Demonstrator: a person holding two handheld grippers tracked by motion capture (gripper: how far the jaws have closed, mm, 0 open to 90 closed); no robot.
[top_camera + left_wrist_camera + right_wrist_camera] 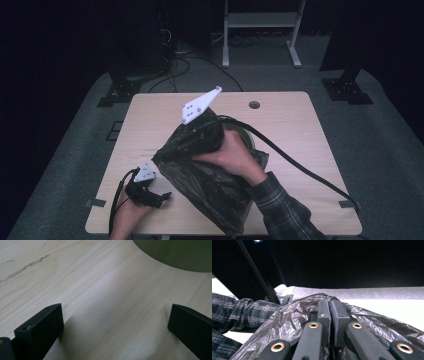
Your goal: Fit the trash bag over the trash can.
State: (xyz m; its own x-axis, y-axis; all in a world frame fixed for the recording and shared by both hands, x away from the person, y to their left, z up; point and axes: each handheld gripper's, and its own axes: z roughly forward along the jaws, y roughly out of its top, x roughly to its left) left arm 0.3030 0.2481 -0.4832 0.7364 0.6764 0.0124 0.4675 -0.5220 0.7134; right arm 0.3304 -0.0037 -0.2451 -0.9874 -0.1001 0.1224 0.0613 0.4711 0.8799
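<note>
A crumpled black plastic bag point(210, 185) lies across the middle of the light wooden table point(300, 125), from its centre toward the front edge. My right gripper point(202, 131), with its white three-cornered plate on top, is wrapped in the bag's upper end, with the person's right hand around it. In the right gripper view my right gripper point(330, 305) has its jaws pressed together with the bag's film point(287, 322) pinched at their tips. My left gripper point(162, 199) rests at the front left of the table, just left of the bag. Its jaws stand wide apart over bare wood point(112, 302).
A thick black cable point(300, 167) runs from the right gripper over the table's right side. A small round hole point(254, 105) sits near the far edge. A dark olive rounded shape point(175, 252) lies ahead of the left gripper. A metal stand point(260, 30) is on the floor behind.
</note>
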